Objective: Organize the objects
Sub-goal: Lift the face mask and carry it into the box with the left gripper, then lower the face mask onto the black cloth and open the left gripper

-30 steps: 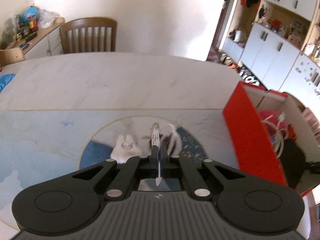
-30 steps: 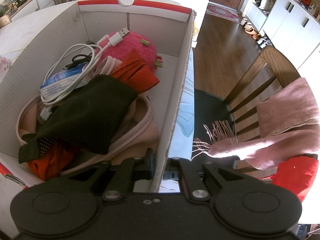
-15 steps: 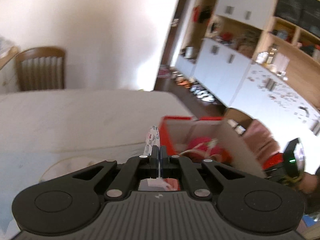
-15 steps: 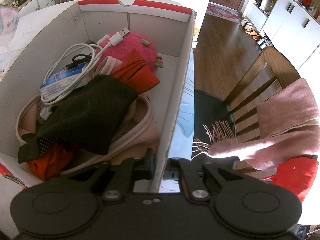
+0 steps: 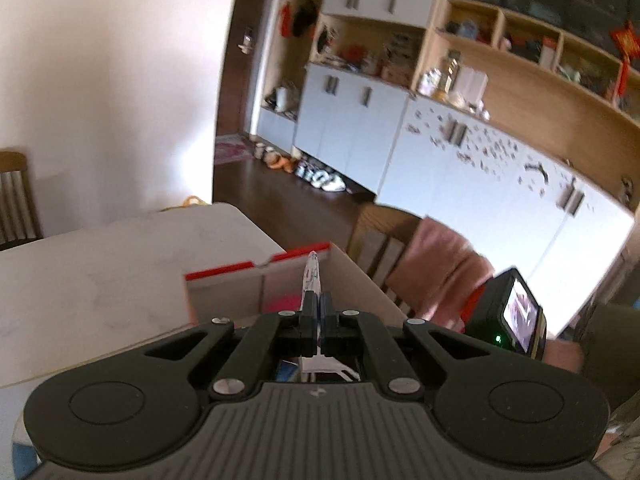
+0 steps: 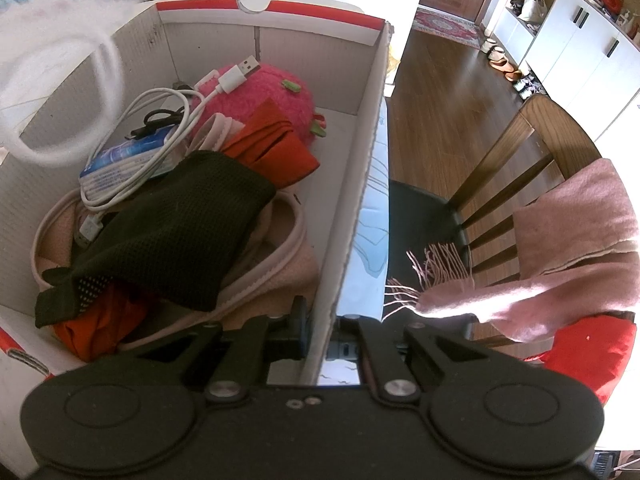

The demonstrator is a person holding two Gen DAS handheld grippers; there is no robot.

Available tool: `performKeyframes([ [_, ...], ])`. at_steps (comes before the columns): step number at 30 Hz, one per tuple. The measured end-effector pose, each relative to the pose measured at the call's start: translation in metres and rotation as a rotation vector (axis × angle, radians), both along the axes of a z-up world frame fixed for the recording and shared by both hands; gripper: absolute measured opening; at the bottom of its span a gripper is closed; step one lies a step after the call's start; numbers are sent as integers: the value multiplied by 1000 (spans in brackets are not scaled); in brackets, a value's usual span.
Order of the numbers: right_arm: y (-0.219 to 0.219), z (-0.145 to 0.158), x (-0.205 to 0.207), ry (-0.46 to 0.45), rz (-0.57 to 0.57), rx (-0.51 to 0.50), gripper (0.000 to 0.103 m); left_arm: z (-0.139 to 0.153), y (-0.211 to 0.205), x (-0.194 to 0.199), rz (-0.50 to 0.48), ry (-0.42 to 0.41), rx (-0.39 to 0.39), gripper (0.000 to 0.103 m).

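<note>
My left tool [image 5: 318, 320] pinches a thin clear packet [image 5: 311, 276] above the box [image 6: 352, 184]; right tool [image 6: 320, 330] clamps the box wall.

box [image 6: 362, 184] heaped with clothes and cables, bare floor along its right wall, chair [image 6: 504, 184] beside

A plain white wall [image 5: 112, 80] fills the left of the left wrist view. To its right, a dark doorway opening [image 5: 236, 80] leads to a dark wood floor [image 6: 436, 92]. White cabinets [image 5: 460, 172] with bar handles run along the far right, with open wooden shelving [image 5: 520, 64] above them holding assorted items. Shoes [image 5: 320, 176] lie on the floor at the cabinet base. A patterned rug [image 6: 448, 26] lies far back. A wooden chair [image 6: 516, 168] stands near right, draped with a pink fringed scarf [image 6: 560, 248]. Bright daylight falls across the scene.
</note>
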State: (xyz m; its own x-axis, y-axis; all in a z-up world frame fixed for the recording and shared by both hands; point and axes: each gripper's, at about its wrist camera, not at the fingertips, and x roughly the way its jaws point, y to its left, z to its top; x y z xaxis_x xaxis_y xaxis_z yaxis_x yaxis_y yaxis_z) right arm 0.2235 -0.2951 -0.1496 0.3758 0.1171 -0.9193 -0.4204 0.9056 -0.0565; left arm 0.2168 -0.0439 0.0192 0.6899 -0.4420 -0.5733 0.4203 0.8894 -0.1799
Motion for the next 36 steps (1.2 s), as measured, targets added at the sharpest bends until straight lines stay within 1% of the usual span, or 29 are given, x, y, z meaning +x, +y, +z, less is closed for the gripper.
performKeyframes([
  [3, 0, 0, 0, -1, 0, 0, 6, -13, -17, 9, -17, 15, 50, 0],
  [7, 0, 0, 0, -1, 0, 0, 6, -31, -29, 16, -26, 45, 76, 0],
  [16, 0, 0, 0, -1, 0, 1, 6, -66, -26, 16, -27, 129, 131, 0],
  [23, 0, -1, 0, -1, -1, 2, 6, -87, -35, 13, -78, 207, 184, 0],
  [27, -1, -1, 0, -1, -1, 2, 6, -96, -39, 11, -96, 245, 201, 0],
  [30, -1, -1, 0, -2, 0, 1, 6, -100, -41, 9, -100, 265, 217, 2],
  [33, -1, -1, 0, -1, 0, 2, 6, -103, -42, 9, -101, 282, 230, 7],
  [36, -1, -1, 0, -1, 0, 3, 6, -105, -41, 9, -104, 294, 228, 17],
])
